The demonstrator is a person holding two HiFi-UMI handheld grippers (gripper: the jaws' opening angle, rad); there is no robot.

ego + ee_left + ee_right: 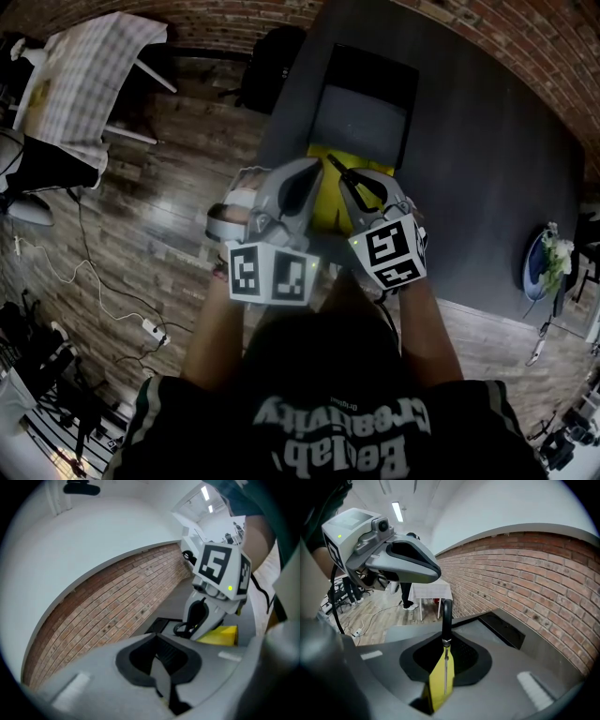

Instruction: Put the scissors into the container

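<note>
Grips yellow-bodied, black-handled scissors [440, 684] in clenched right tongs [446, 656], long axis along tongs, handle loop foremost. Holds left tongs [161, 663] clenched, empty, alongside. Faces dark rectangular open tray [361, 117] on dark table [487, 187], straight ahead beyond tips; likely container. Calls for right-hand reach forward.

The left gripper [295, 183] and right gripper [366, 192] cover most of the yellow item [325, 202] at head-view centre. The lower end of the scissors [446, 620] is hidden between the right jaws.
</note>
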